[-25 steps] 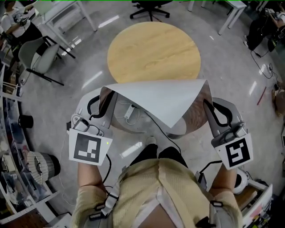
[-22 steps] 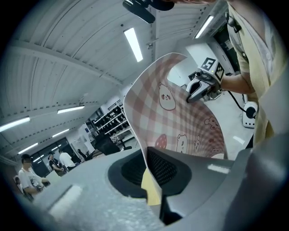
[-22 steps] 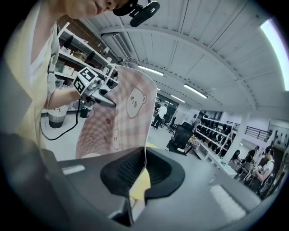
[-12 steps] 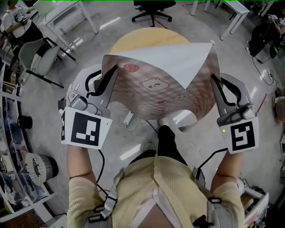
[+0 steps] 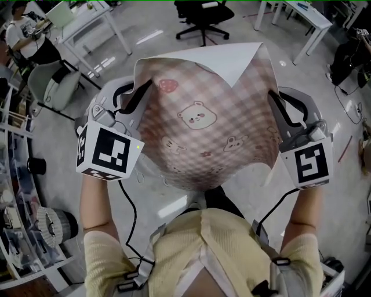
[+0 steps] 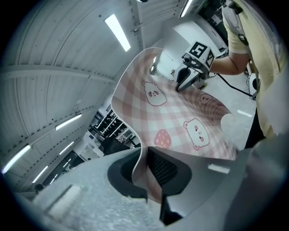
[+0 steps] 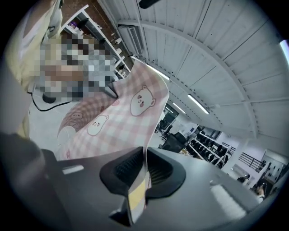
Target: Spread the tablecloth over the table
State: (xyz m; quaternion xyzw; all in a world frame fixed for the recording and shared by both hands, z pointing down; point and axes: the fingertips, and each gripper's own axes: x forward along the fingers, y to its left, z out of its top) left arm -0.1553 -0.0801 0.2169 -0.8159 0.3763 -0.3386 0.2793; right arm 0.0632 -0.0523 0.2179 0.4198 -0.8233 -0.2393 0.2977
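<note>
A pink checked tablecloth [image 5: 203, 133] printed with bears and a strawberry hangs stretched in the air between my two grippers. Its far edge folds back and shows the white underside [image 5: 232, 61]. My left gripper [image 5: 141, 90] pinches the cloth's left edge, and in the left gripper view the tablecloth [image 6: 180, 113] runs up from between the shut jaws of that gripper [image 6: 145, 155]. My right gripper [image 5: 271, 96] holds the right edge. In the right gripper view the tablecloth [image 7: 117, 122] still sits between the pads of that gripper [image 7: 144, 160], whose jaws are opening. The cloth hides the round table.
A black office chair [image 5: 203, 14] stands beyond the cloth. White desks [image 5: 93, 23] and a grey chair [image 5: 52, 81] are at the far left, where a person [image 5: 23, 35] sits. Another white desk [image 5: 301, 17] is at the far right. Shelving [image 5: 17, 220] lines the left side.
Both grippers have swung forward and apart with the cloth. It has unfurled from a folded white flap to its patterned face, and now covers the wooden table from view.
</note>
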